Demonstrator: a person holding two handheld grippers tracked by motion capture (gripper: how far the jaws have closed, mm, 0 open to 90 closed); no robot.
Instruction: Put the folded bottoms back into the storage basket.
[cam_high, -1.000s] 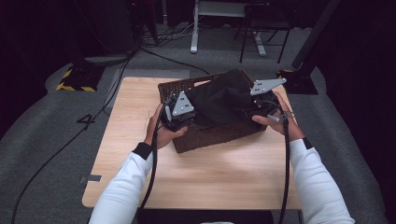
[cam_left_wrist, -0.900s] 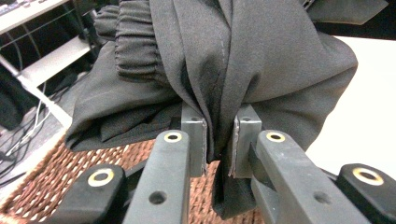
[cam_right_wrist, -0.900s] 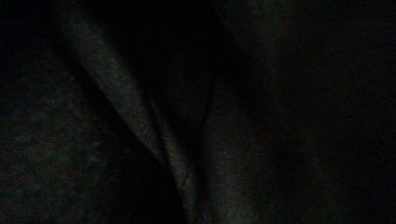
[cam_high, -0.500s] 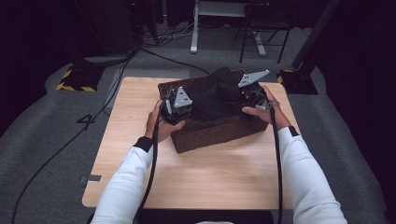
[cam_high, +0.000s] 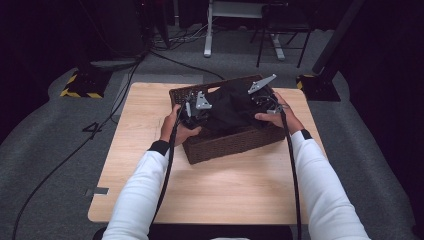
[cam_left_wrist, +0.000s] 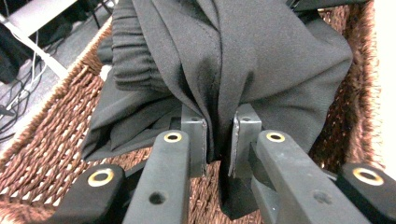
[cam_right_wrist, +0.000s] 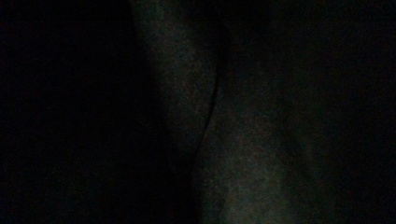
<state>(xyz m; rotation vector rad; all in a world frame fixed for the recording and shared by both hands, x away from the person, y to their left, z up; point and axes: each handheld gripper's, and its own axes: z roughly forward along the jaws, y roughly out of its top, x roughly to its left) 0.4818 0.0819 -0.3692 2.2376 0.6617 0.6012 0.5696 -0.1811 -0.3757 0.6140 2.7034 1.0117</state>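
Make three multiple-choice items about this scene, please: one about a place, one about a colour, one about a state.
1. Where is the black garment?
A. On the floor
B. In the wicker basket
C. On a chair

2. What colour is the basket?
A. Dark brown
B. White
C. Blue

3. How is the left gripper?
A. Open above the table
B. Shut on a cable
C. Shut on the garment

Answers: 1 B, the high view shows the cloth bunched inside the basket walls. 2 A, the weave is dark brown in the high view and the left gripper view. 3 C, the left gripper view shows a fold of black cloth pinched between its pads.
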